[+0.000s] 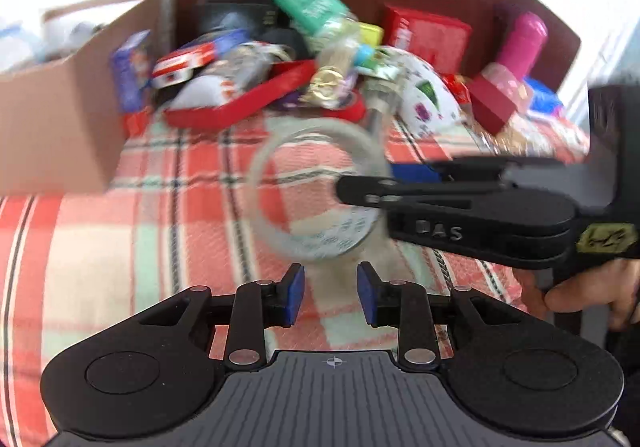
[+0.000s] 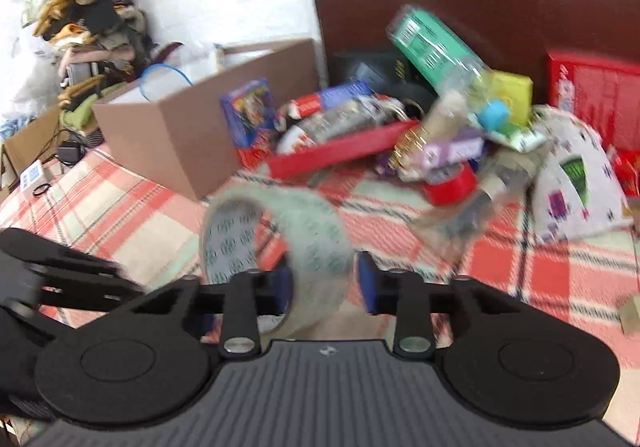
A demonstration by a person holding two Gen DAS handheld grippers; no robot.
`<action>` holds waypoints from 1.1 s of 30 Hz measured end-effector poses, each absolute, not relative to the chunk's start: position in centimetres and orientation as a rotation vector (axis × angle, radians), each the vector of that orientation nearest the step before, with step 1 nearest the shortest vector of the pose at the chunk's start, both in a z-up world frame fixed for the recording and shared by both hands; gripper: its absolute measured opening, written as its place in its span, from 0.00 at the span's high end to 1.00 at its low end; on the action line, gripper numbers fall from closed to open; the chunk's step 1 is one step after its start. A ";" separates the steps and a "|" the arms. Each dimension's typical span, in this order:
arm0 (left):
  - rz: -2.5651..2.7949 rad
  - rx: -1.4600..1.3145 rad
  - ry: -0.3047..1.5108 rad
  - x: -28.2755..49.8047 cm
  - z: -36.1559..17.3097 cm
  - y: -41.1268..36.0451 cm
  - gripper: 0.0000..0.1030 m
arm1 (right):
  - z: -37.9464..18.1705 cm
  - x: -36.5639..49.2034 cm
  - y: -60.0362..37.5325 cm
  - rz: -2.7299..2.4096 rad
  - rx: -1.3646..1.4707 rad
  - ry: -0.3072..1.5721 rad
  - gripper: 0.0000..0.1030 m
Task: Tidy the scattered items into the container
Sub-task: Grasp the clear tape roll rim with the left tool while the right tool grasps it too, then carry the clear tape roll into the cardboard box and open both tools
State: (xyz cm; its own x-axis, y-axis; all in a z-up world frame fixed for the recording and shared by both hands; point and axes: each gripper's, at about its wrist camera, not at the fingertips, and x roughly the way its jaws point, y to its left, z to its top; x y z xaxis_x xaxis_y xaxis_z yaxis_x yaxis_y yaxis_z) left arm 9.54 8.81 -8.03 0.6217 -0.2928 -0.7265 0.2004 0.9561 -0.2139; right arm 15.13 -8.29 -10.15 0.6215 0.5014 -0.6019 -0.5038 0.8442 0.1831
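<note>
Between the right gripper's [image 2: 324, 281] fingers sits a clear tape roll [image 2: 276, 247], clamped through its wall above the plaid bedcover [image 2: 120, 207]. Left gripper [image 1: 330, 293] hangs open and empty at six o'clock of it. Cardboard box [image 2: 180, 135] stands at ten o'clock, the clutter pile [image 2: 400, 127] at one

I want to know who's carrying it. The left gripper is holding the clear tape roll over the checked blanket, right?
Not quite: it is the right gripper that holds the tape roll over the checked blanket. The right wrist view shows the roll's wall between its fingers. The left gripper is open and empty.
</note>
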 end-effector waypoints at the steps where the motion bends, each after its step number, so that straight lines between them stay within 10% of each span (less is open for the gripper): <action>1: -0.257 -0.125 0.846 9.5 -7.9 9.1 0.56 | -10.3 15.1 -8.6 0.567 0.004 0.694 0.69; 10: -0.161 -0.216 0.800 12.7 -8.2 8.9 0.52 | -10.7 14.7 -9.1 0.549 -0.005 0.693 0.69; 17: -0.142 -0.226 0.851 15.3 -10.1 8.8 0.81 | -11.0 14.9 -9.3 0.544 0.005 0.700 0.69; 33: -0.043 -0.271 0.731 11.1 -5.5 12.3 0.87 | -5.6 12.0 -6.6 0.658 -0.100 0.554 0.77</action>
